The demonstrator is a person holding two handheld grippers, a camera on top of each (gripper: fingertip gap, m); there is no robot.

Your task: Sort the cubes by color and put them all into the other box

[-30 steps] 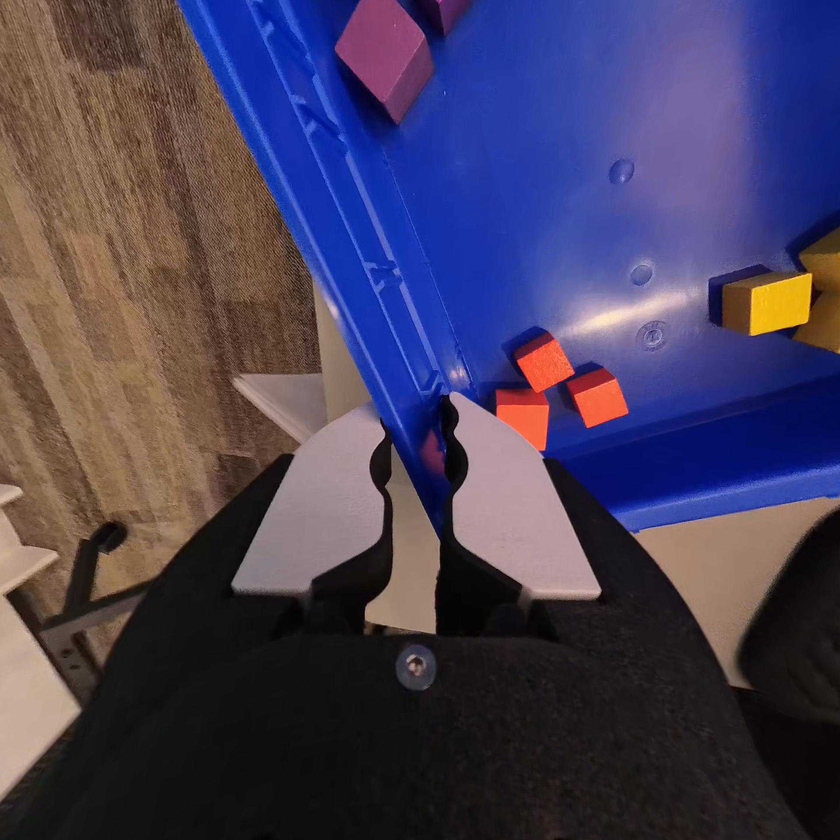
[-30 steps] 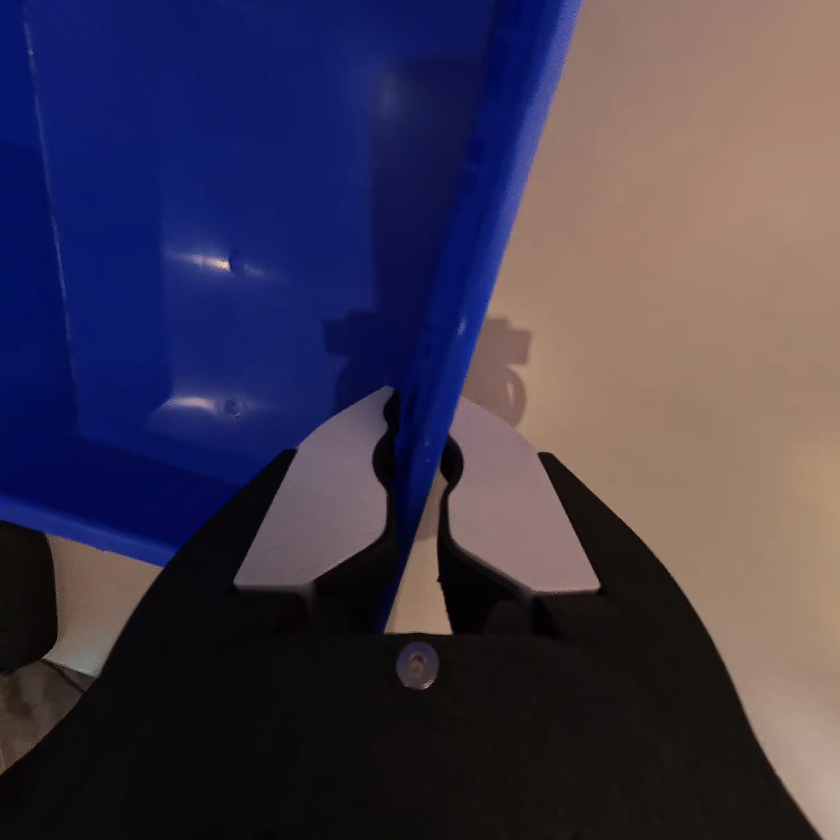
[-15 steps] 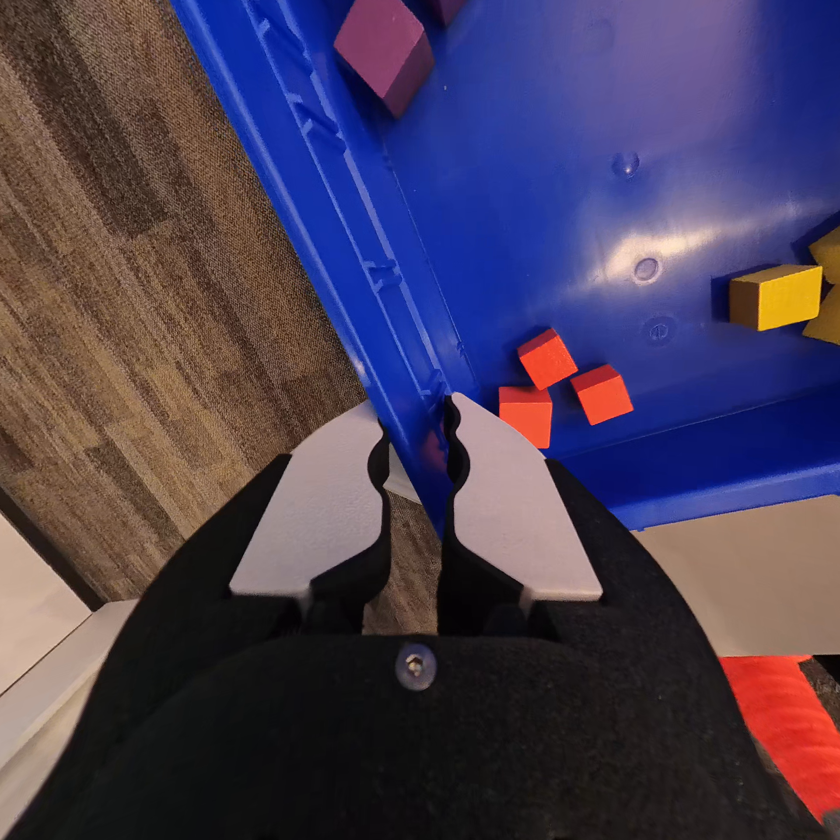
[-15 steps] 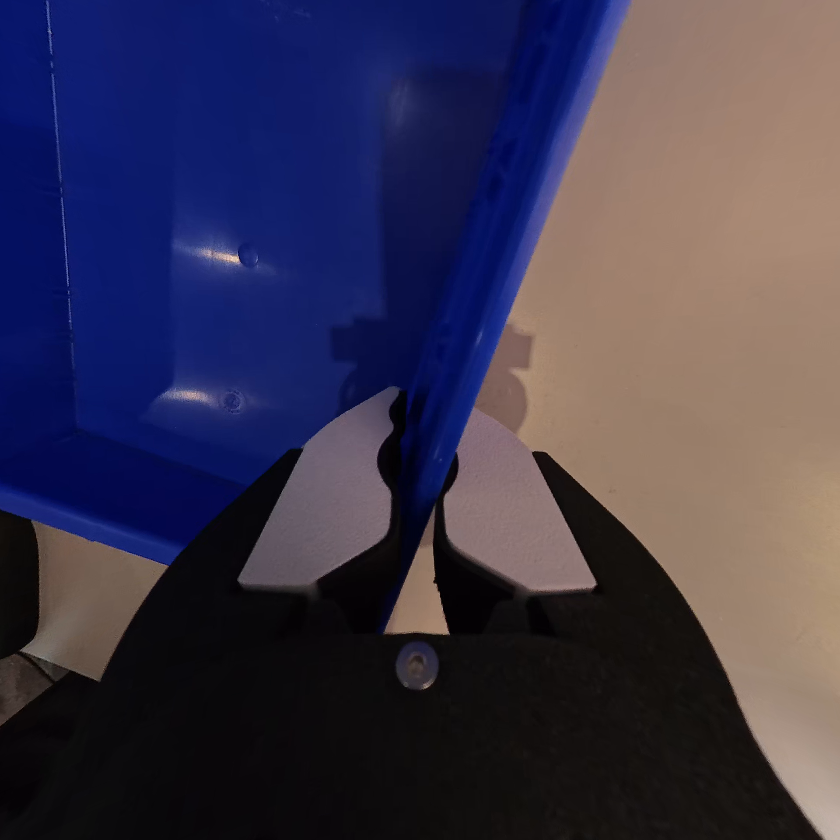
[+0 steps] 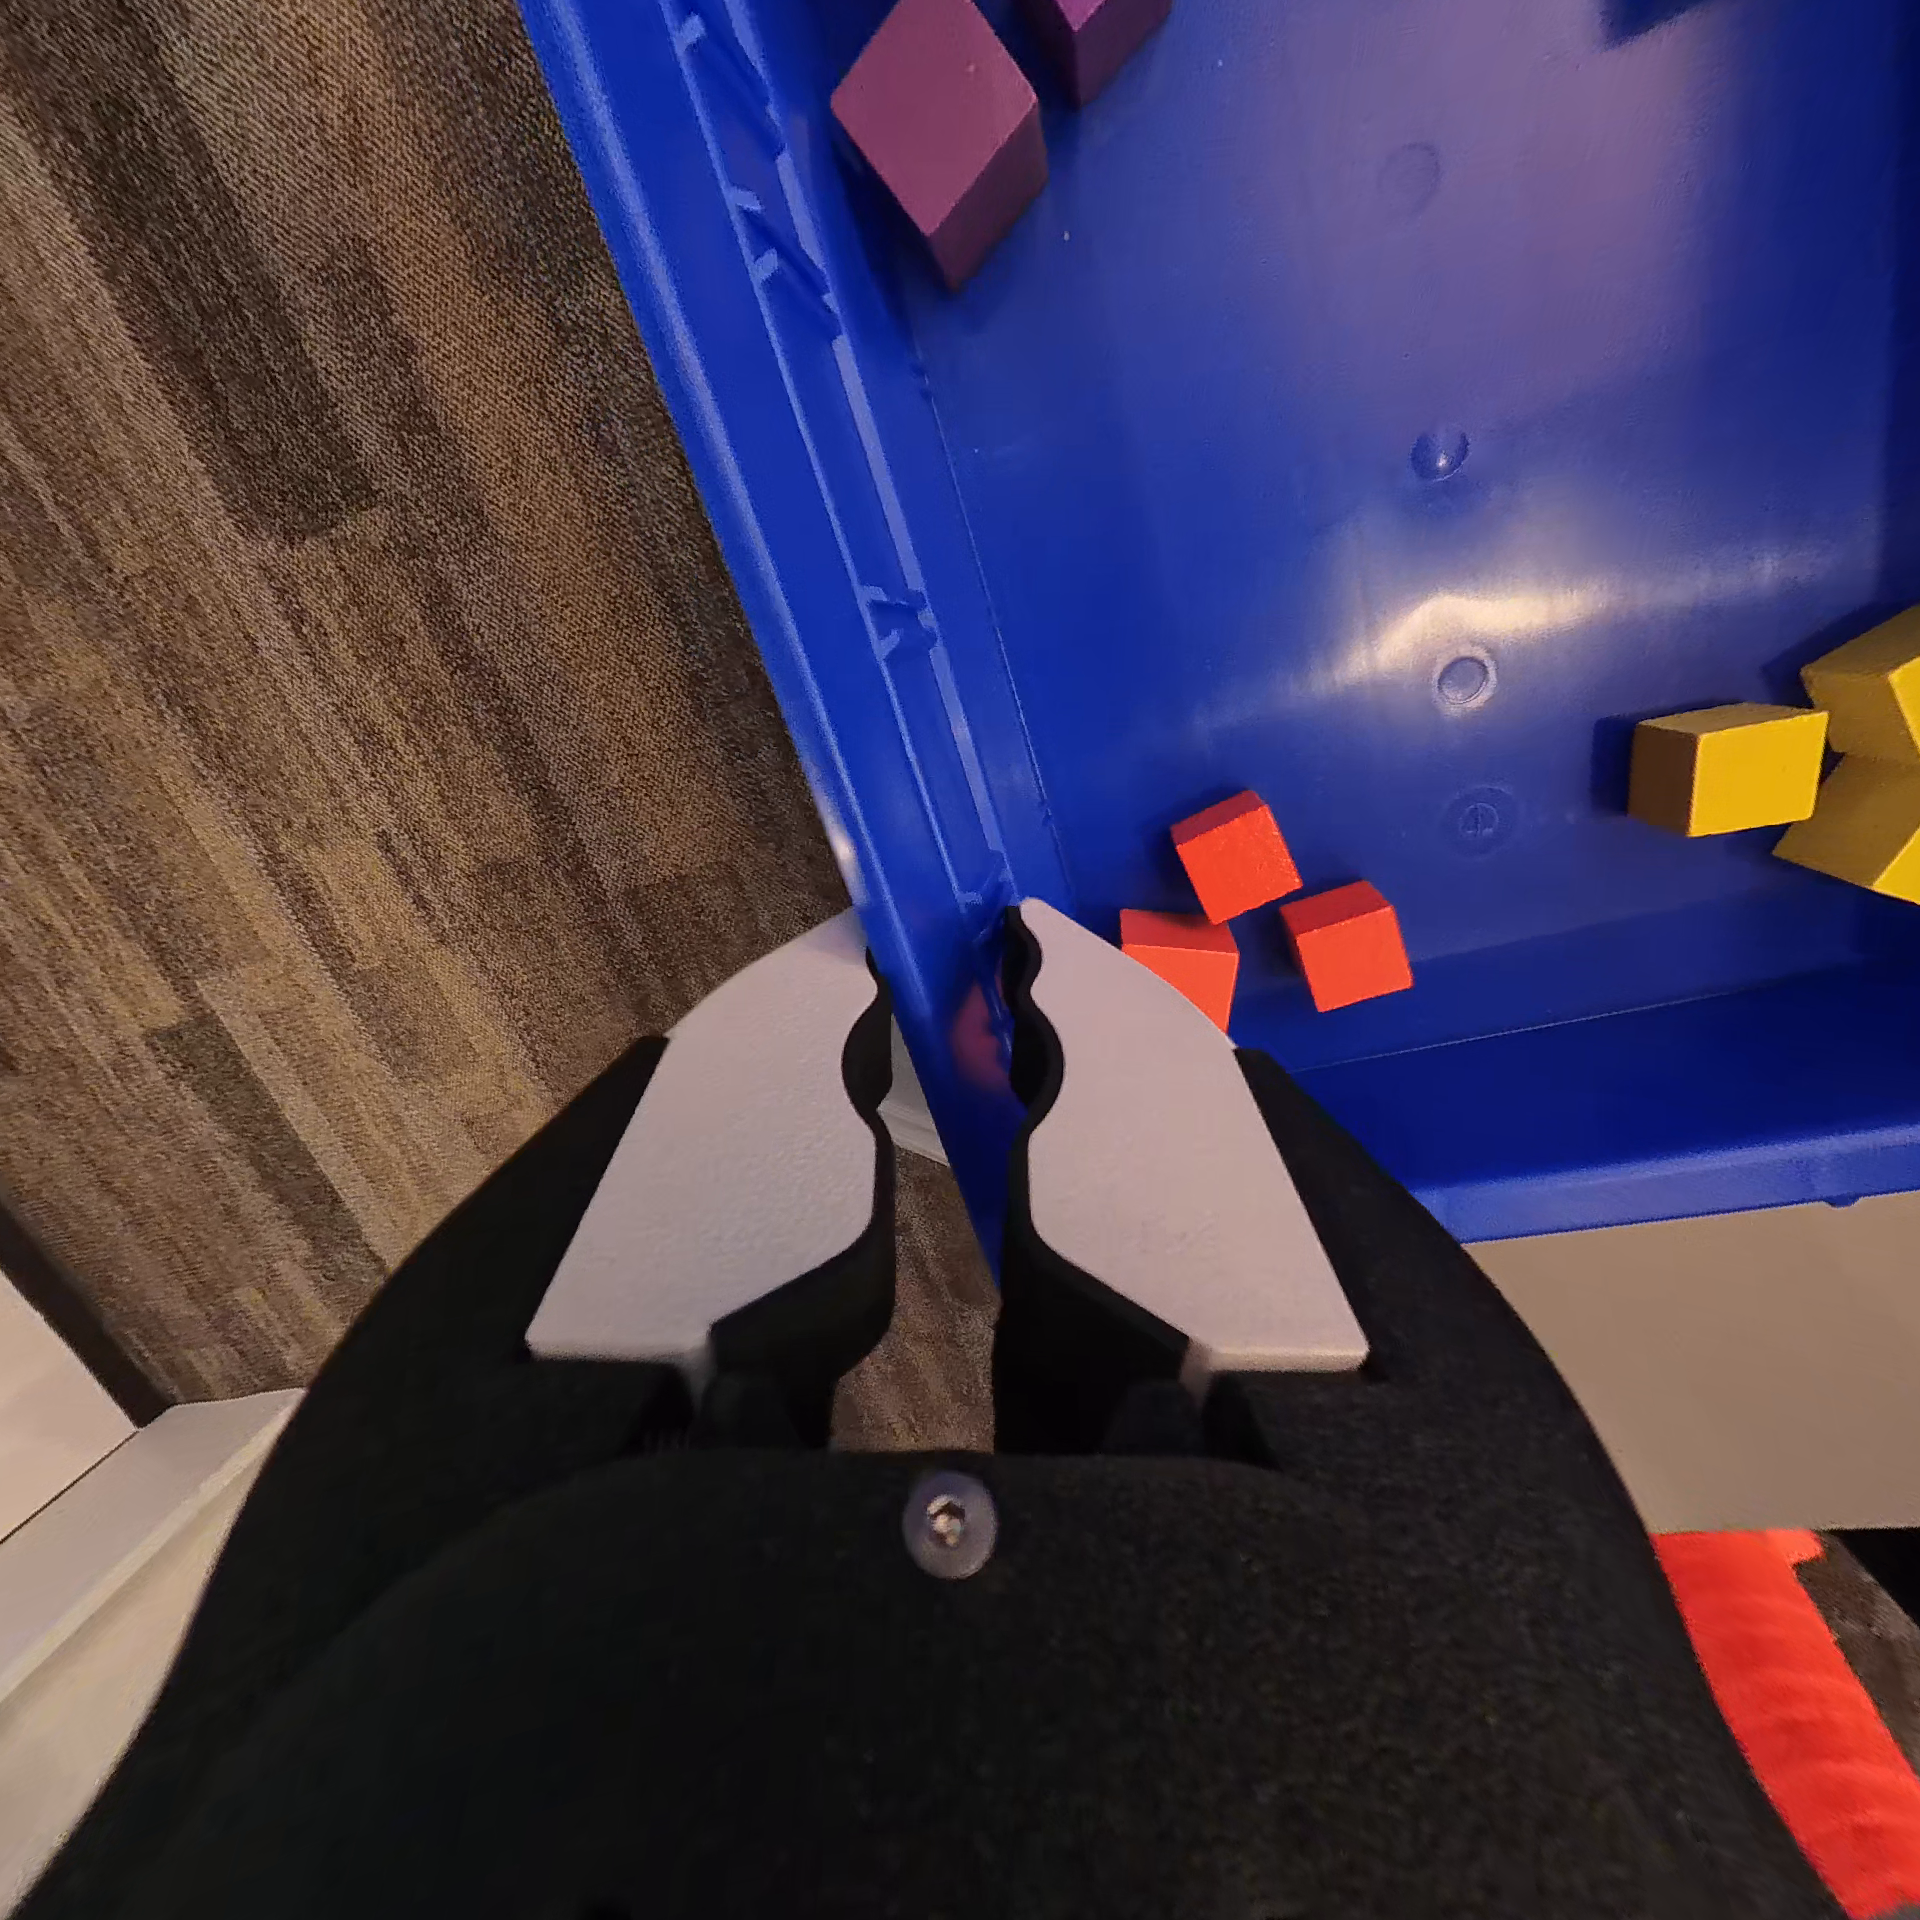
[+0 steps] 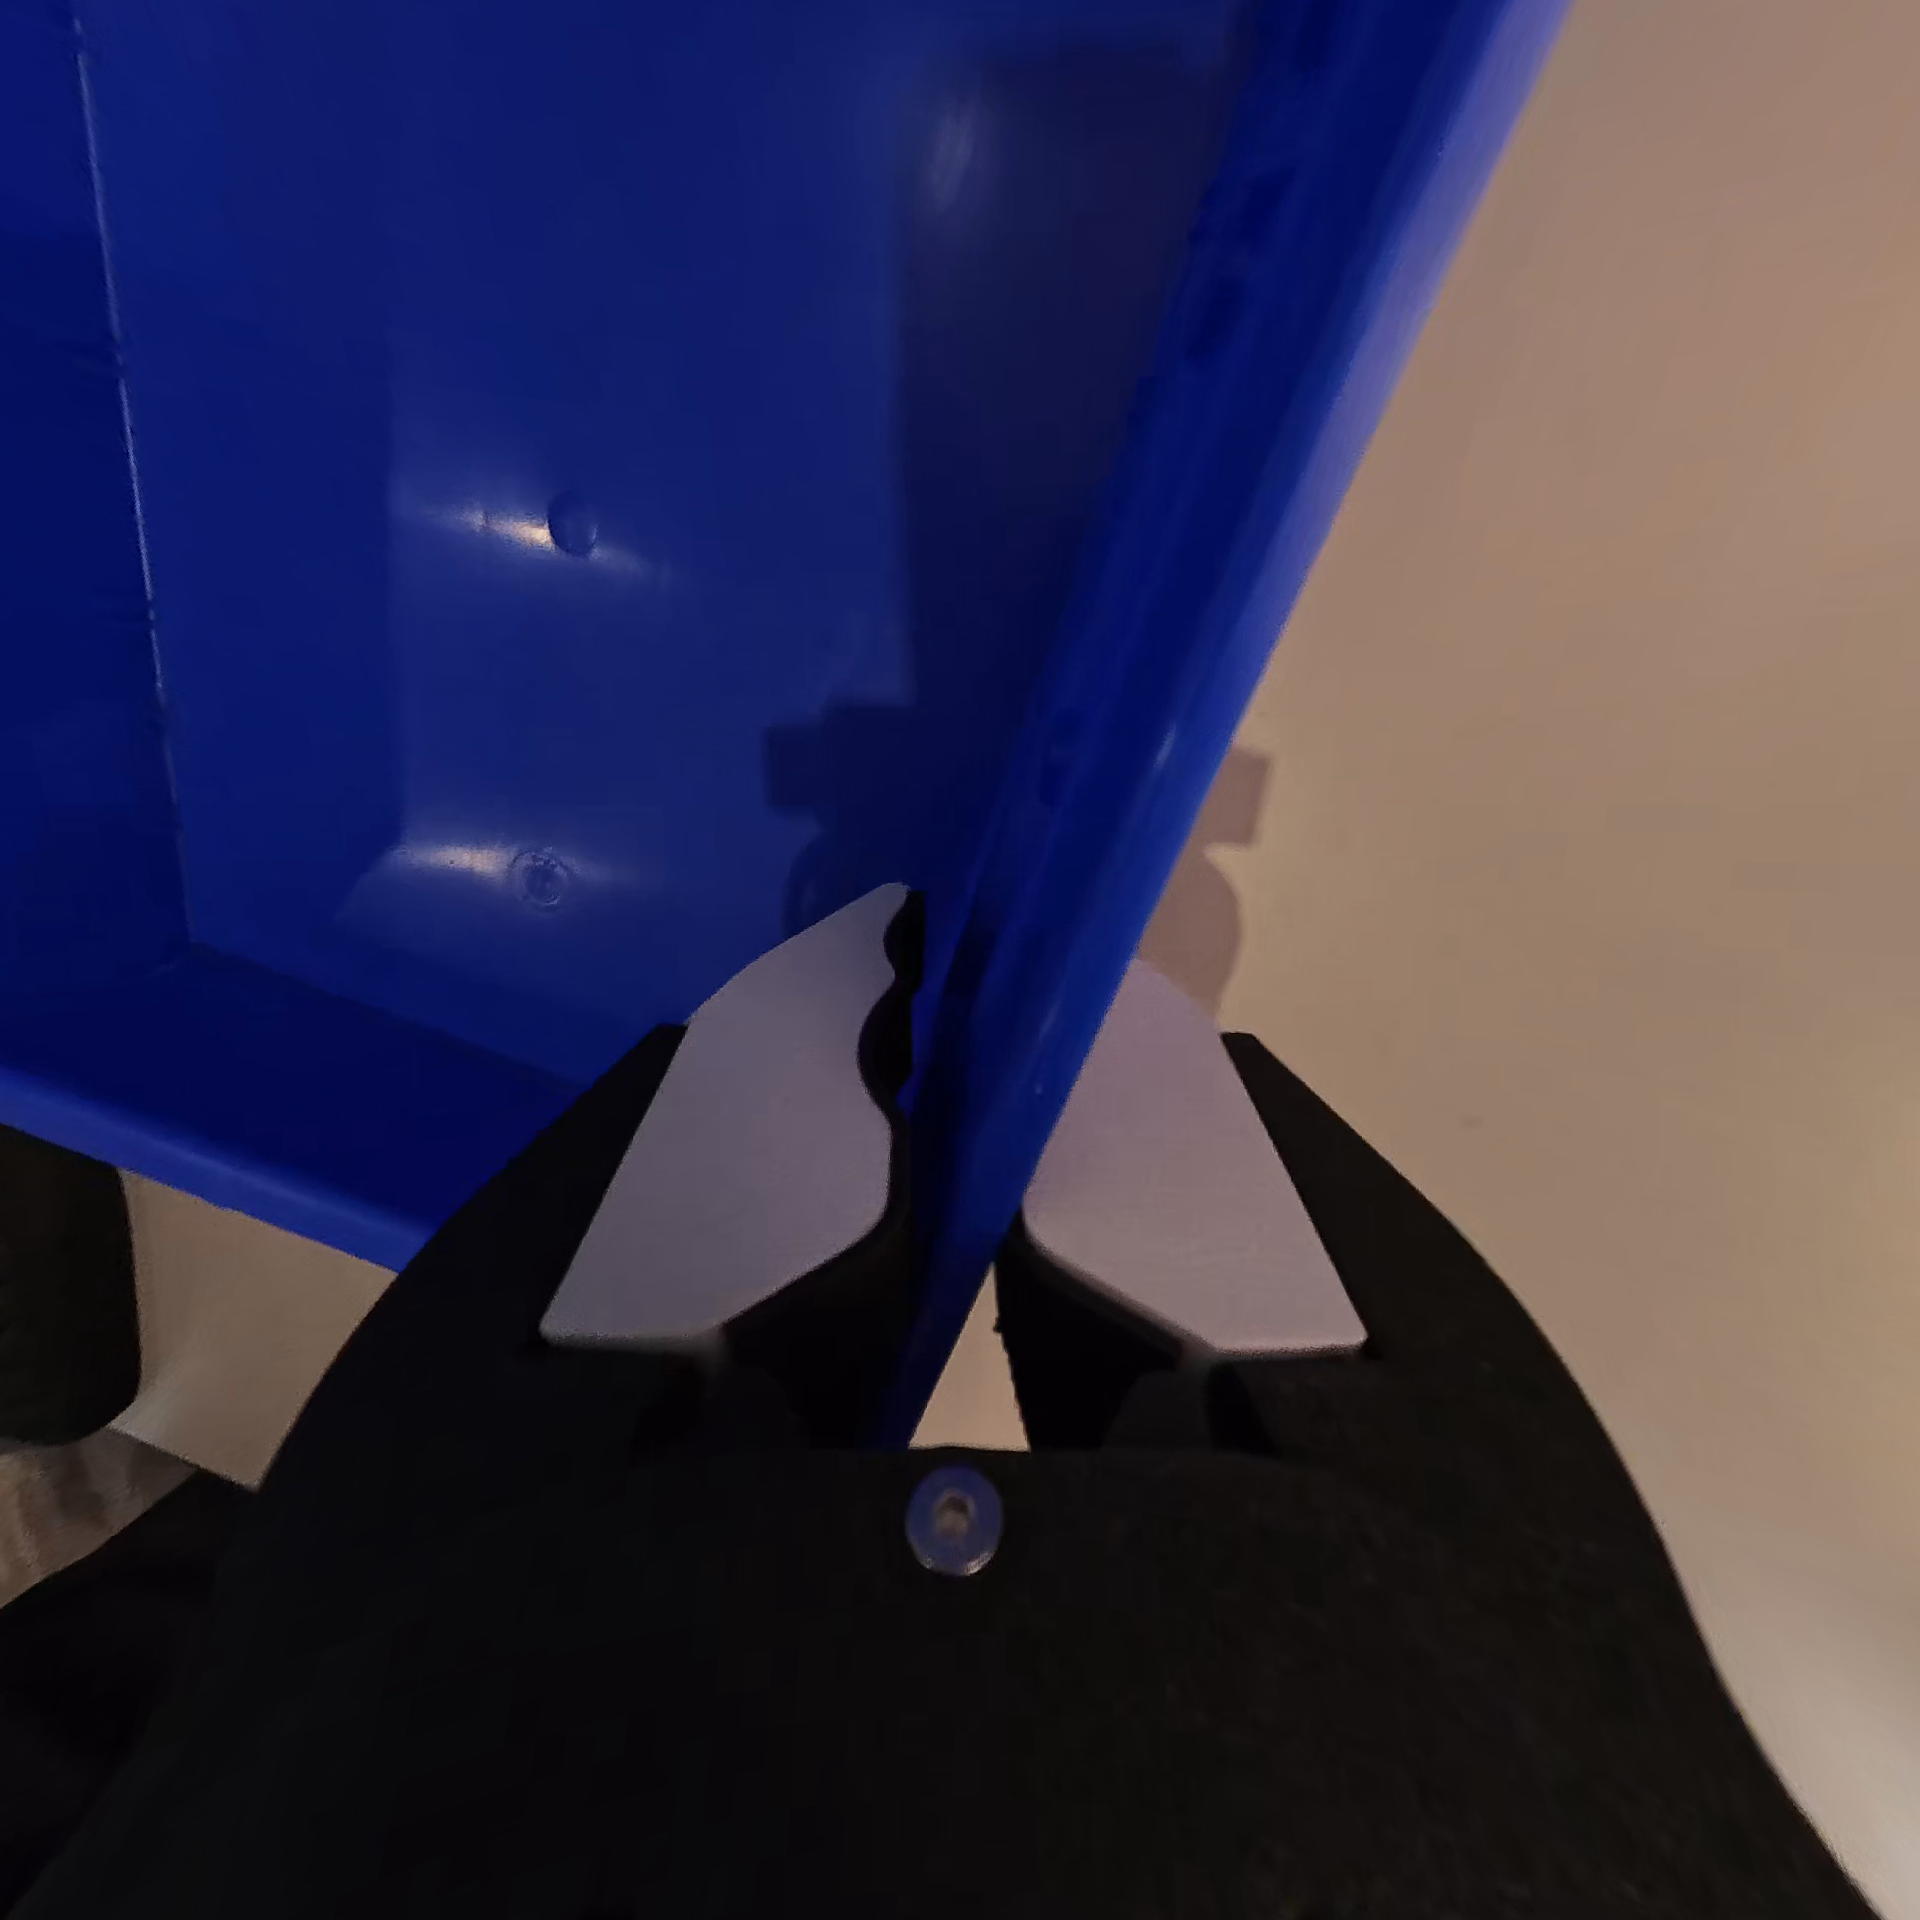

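Both tongs were clenched on the blue box: left tongs (image 5: pixel 940 997) pinched its left wall at the near corner, right tongs (image 6: pixel 1013 997) pinched the right wall, one finger inside, one outside. Blue box (image 5: pixel 1195 499) hung past the worktop (image 5: pixel 1683 1351) edge on the left, carpet floor (image 5: pixel 364 623) beneath that side; beige worktop (image 6: pixel 1610 831) lay open to the right of the right wall. Inside: three orange cubes (image 5: pixel 1236 854) clustered in the near left corner, touching or nearly so; yellow cubes (image 5: pixel 1730 769) bunched at the right edge; purple cubes (image 5: pixel 940 145) near the left wall, farther in. Box floor (image 6: pixel 623 416) in the right wrist view showed bare.

Versus one second earlier, grips stayed the same, cubes barely shifted, the white shelving under the left corner was gone, carpet filled that side, and a red patch (image 5: pixel 1797 1704) came into view lower right.

Yellow and purple groups were cut off by the frame, count unclear. Right outer finger's tip was hidden behind the wall. Right view was soft.
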